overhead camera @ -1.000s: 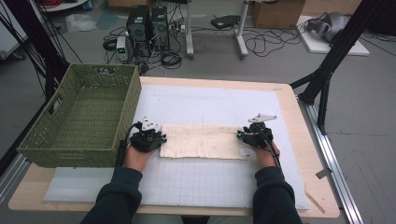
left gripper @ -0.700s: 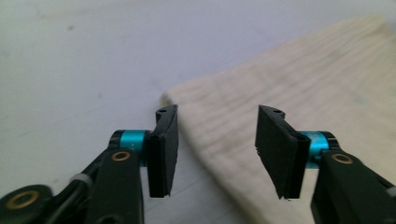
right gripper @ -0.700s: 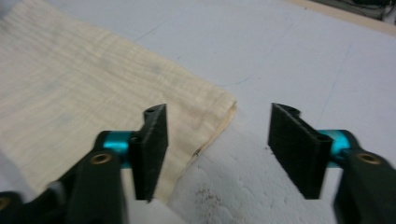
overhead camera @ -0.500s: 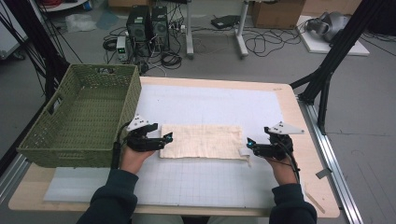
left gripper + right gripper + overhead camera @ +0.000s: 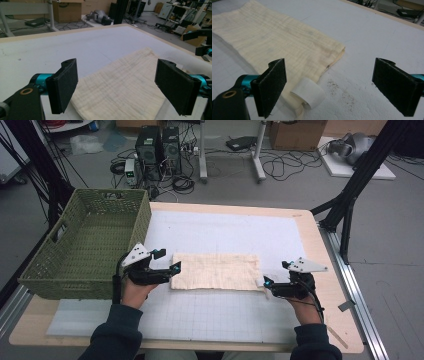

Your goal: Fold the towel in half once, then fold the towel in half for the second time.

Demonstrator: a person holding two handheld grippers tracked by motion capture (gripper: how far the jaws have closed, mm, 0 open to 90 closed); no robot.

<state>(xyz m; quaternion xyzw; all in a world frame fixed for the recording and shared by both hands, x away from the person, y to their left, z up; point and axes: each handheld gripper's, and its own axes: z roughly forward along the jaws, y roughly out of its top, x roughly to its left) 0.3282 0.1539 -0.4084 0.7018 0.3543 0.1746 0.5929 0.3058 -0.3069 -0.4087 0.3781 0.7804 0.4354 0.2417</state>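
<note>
Cloth (image 5: 216,271), cream, crinkled, folded flat, rectangular

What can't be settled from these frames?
- High view: the near wall of the green basket hides part of its floor.
- Right gripper view: the white label on the folded cloth curls; print unreadable.
- Left gripper view: the cloth's near edge is cut off.

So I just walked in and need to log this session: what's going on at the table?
A person is working a folded cream cloth with a two-jaw gripper in each hand. The cloth lies flat on the white mat, its white tag sticking out at one corner. The left gripper and right gripper sit at opposite ends of the cloth; their jaws have just been opening and hold nothing. A green basket stands to the left.
</note>
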